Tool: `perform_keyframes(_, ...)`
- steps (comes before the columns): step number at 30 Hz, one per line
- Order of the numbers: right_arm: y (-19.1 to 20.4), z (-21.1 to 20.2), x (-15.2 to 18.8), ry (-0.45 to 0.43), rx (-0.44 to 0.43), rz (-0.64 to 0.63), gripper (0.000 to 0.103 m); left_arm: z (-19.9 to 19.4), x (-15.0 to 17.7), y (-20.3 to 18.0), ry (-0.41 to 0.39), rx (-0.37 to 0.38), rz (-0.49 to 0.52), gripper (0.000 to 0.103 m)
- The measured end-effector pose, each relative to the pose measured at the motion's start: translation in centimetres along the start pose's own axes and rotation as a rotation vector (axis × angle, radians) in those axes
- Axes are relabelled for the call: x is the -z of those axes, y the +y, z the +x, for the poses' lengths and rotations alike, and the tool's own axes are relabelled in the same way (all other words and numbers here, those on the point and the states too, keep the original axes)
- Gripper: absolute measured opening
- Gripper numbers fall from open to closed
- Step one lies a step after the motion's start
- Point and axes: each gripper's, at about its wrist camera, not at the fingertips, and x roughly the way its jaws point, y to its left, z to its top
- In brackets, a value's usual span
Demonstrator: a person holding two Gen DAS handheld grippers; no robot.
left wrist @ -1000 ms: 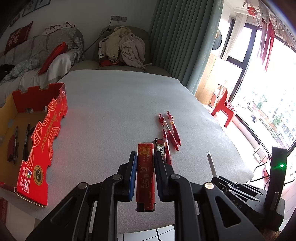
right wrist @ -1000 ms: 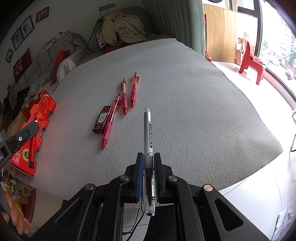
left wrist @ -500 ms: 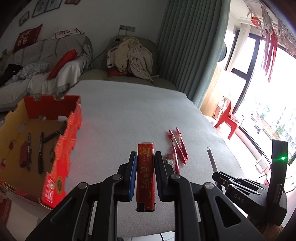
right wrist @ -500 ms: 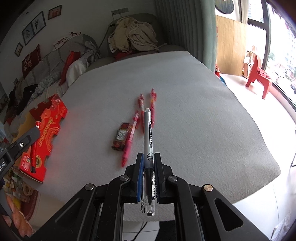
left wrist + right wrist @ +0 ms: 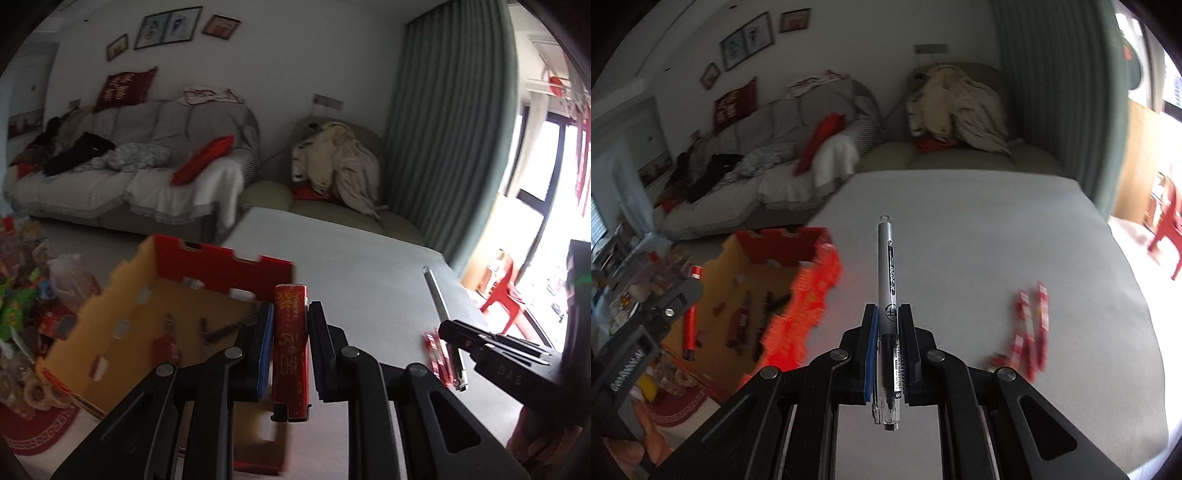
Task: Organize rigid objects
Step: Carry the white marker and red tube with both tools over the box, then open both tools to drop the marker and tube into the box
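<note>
1. Left gripper [image 5: 290, 338] is clamping tight on a slim red box [image 5: 291, 347], which is hiding part of the tray floor; that box is hanging over the near right corner of the cardboard tray [image 5: 110, 295].
2. Right gripper [image 5: 887, 338] is pinching a silver pen [image 5: 888, 273] upright along its fingers, above the grey table [image 5: 979, 229].
3. Red pens [image 5: 1032, 325] are lying blurred on the table's right; their count is hard to make out.
4. Dark items inside the tray are smearing into shapes.

A grey sofa [image 5: 155, 155] strewn with clothes and a red cushion [image 5: 203, 158] stood beneath framed pictures [image 5: 168, 26]. Green curtains [image 5: 454, 129] hung beside a red plastic chair [image 5: 502, 295].
</note>
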Motion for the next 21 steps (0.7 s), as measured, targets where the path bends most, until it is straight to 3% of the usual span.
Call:
perform_keyframes(5, 5.7, 3.2, -1.9, 0.028, -0.105, -0.074, 0.012, 1.0, -1.2, 4.7, 0.003, -0.104, -0.04, 0.02)
perform_keyframes(11, 11.1, 7.3, -2.7, 0.087, -0.185, -0.153, 0.012, 2.8, -2.0, 8.5, 0.01, -0.161, -0.047, 0.02)
perform_keyframes(21, 12.9, 13.0, -2.7, 0.19, -0.192, -0.169, 0.011, 7.6, -2.0, 10.4, 0.096, -0.172, -0.042, 0.02)
